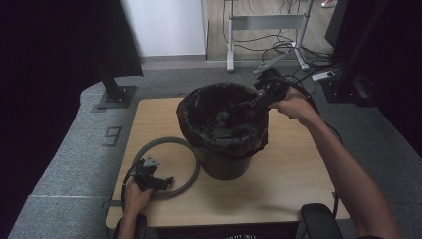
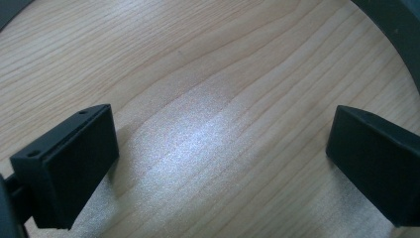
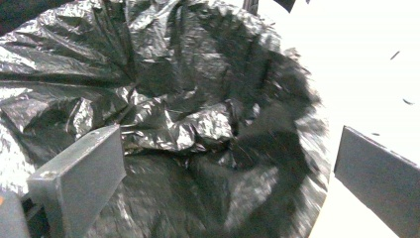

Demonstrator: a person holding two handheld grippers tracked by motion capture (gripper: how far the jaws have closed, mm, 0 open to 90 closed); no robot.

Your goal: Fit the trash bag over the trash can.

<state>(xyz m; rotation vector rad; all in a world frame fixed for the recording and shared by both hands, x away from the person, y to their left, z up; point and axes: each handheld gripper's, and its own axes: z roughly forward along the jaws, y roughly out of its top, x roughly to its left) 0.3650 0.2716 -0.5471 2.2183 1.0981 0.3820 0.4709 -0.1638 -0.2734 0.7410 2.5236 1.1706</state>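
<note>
- The wooden surface (image 1: 278, 169) sat on grey carpet.
- My right gripper (image 1: 260, 95) hung released over the bin liner (image 1: 224, 122); tucking it seemed the step in hand.
- My left gripper (image 1: 164, 182), also released, rested by the grey ring (image 1: 191, 174), to be fitted next.

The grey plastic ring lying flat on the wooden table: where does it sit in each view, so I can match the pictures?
High view: the grey plastic ring lies lower left of centre, beside the bin lined with a black bag, under the left gripper.
Left gripper view: a dark arc of it crosses the top right corner.
Right gripper view: not in this picture.
Shared landmark: the pale wooden table.
</note>
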